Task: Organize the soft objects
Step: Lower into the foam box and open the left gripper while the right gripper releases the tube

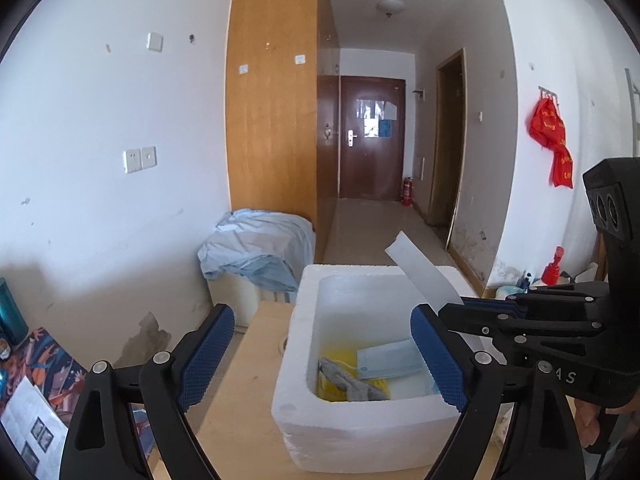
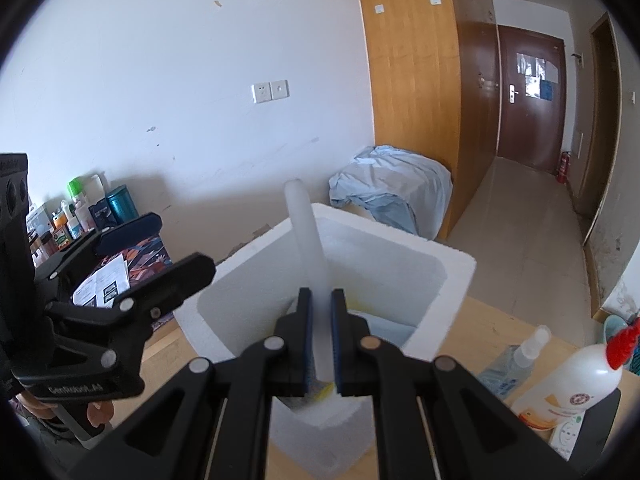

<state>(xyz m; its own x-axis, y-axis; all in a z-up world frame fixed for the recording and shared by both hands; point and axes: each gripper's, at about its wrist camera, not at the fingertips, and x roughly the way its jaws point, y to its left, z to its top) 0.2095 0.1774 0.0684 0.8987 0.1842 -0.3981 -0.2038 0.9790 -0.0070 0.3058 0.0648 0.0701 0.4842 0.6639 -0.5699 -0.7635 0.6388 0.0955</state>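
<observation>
The right claw is pinched tight on a white foam strip, which stands nearly upright between its pads, its long axis rising out of the claw and leaning slightly away over the white foam box. In the left wrist view the same strip slants up from the right claw above the box's right rim. The box sits on the wooden table, directly under and ahead of both claws.

The left claw is spread wide and holds nothing; its blue pads frame the box's open mouth. Inside lie a blue face mask, a grey cloth and something yellow beneath them, toward the near side of the floor.

The strip probably has to tip down and lengthwise into the cavity, so the right claw is the one placed to do it. The far half of the box floor looks free. The thick rims are the edges to clear. A white bottle with a red cap and a small spray bottle stand beside the box on the right, limiting sideways room there.
</observation>
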